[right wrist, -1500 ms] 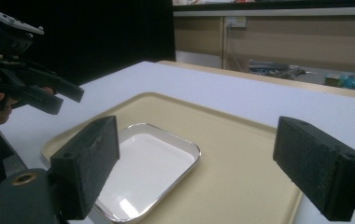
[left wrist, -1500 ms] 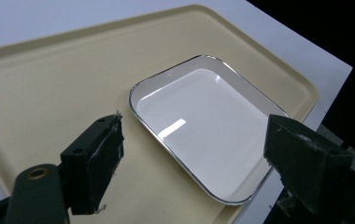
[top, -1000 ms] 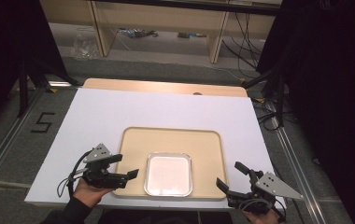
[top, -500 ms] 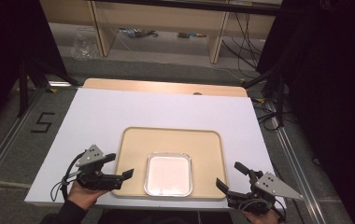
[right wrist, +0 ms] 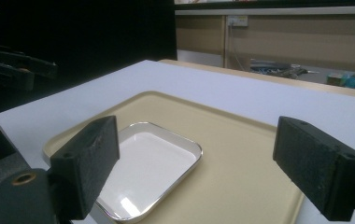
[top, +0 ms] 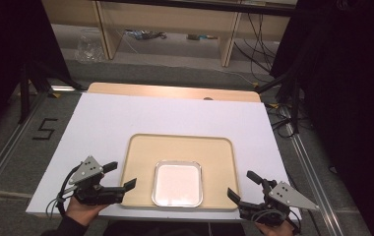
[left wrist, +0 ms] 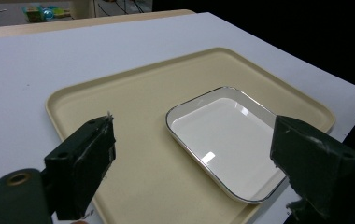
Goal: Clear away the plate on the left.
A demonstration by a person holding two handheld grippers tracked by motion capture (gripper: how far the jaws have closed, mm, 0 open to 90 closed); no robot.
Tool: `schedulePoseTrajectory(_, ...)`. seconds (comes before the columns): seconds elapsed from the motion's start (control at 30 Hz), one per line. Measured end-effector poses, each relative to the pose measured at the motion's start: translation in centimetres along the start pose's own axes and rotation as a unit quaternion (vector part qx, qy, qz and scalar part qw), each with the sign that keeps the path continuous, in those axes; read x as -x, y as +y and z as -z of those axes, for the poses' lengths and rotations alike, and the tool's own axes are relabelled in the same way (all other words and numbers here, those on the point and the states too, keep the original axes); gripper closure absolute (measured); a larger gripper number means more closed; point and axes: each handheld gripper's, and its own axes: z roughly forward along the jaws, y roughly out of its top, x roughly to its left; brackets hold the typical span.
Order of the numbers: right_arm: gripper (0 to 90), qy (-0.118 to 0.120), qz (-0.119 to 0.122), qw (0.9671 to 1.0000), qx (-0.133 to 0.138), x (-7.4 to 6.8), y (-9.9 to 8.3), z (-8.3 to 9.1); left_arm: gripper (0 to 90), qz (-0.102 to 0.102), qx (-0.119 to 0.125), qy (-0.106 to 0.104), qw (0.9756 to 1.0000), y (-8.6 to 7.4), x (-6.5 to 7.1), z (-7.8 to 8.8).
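Note:
A beige tray lies on the white table near its front edge, with a shallow white rectangular dish resting in its front half. My left gripper hovers at the tray's left front corner, open, nothing between its jaws. My right gripper sits at the tray's right front corner, also open and empty. In the left gripper view the dish and tray lie ahead between my wide-apart jaws. From the right gripper view the dish is low and left on the tray.
The white table top stretches bare behind the tray, with a wooden strip along its far edge. Shelving and cables stand on the floor beyond. Dark curtains flank both sides. The other gripper shows at the far left of the right gripper view.
My left gripper has drifted left and toward the table's front edge, away from the dish. The right gripper has stayed put.

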Motion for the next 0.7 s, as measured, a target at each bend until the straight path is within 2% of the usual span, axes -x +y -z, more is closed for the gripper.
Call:
schedulePoseTrajectory(0.17, 15.4, 0.001, 0.003, 1.0, -0.001, 0.0, 0.0, 0.0, 14.2, 0.0, 0.0, 0.003, 1.0, -0.2, 0.1, 0.4)
schedulePoseTrajectory(0.23, 15.4, 0.003, 0.003, 1.0, 0.0, 0.0, 0.0, 0.0, 14.3, -0.01, 0.0, -0.003, 0.9999, -0.3, 0.1, 0.5)
schedulePoseTrajectory(0.27, 15.4, 0.001, 0.002, 1.0, -0.001, 0.0, 0.0, 0.0, 14.3, -0.002, 0.001, 0.0, 1.0, -0.4, 0.2, 0.6)
schedulePoseTrajectory(0.33, 15.4, 0.003, 0.003, 1.0, 0.0, 0.0, 0.0, 0.0, 14.5, -0.005, 0.0, 0.001, 1.0, -0.4, 0.2, 0.8)
schedulePoseTrajectory(0.37, 15.4, 0.004, 0.002, 1.0, 0.0, 0.0, 0.0, 0.0, 14.7, -0.011, -0.002, 0.001, 0.9999, -0.4, 0.1, 0.9)
schedulePoseTrajectory(0.43, 15.4, 0.001, 0.002, 1.0, -0.001, 0.0, 0.0, 0.0, 14.9, -0.009, -0.004, 0.004, 1.0, -0.5, 0.1, 1.2)
schedulePoseTrajectory(0.47, 15.4, 0.001, 0.001, 1.0, 0.001, 0.0, 0.0, 0.0, 14.9, -0.016, -0.007, 0.002, 0.9999, -0.5, 0.1, 1.3)
schedulePoseTrajectory(0.53, 15.4, 0.002, 0.001, 1.0, -0.001, 0.0, 0.0, -0.1, 15.0, -0.013, -0.008, 0.003, 0.9999, -0.7, 0.3, 1.3)
schedulePoseTrajectory(0.67, 15.4, -0.003, -0.005, 1.0, -0.002, -0.1, 0.0, 0.0, 15.0, -0.023, -0.019, 0.007, 0.9995, -1.0, 0.7, 1.3)
schedulePoseTrajectory(0.7, 15.4, 0.001, 0.0, 1.0, -0.001, 0.0, 0.0, -0.1, 15.0, -0.018, -0.019, 0.008, 0.9996, -1.1, 0.8, 1.3)
